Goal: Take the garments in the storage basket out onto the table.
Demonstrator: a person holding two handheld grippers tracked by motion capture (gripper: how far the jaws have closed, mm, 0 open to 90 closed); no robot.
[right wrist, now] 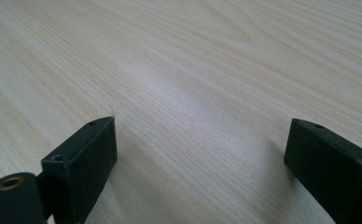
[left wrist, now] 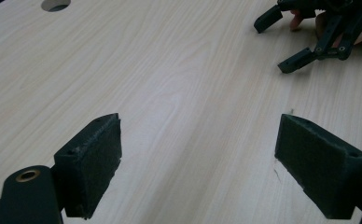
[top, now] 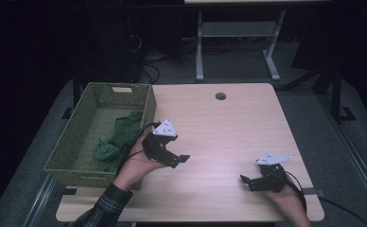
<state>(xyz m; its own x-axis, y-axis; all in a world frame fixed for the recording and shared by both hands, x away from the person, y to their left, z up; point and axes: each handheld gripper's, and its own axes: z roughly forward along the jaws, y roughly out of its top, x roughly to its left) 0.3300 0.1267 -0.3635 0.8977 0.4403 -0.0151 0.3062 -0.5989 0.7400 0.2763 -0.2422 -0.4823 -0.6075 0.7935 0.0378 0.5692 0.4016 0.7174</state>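
The green cloth (top: 116,140) lies bunched in the woven green basket (top: 73,142), towards its near right corner, at the left end of the table (top: 229,127); I count one heap of it, though whether it is one piece or several folded together I cannot tell. There is one basket, one round hole (top: 220,96) in the tabletop towards the far edge, and two grippers. The left gripper (top: 174,160) hangs just to the right of the basket's rim, its jaws spread wide and holding nothing, pointing out across the bare wood towards the right gripper (top: 248,182). That one sits near the front right of the table, low over the wood, jaws likewise wide apart and empty. From the left gripper view, the right gripper (left wrist: 281,44) shows farther off across the plain wood. To my eye both hands are idle between steps, with the cloth lying in the basket and neither gripper on it. If the cloth is to be handled next, the left gripper would need to turn back over the rim, drop into the basket and close on a fold.
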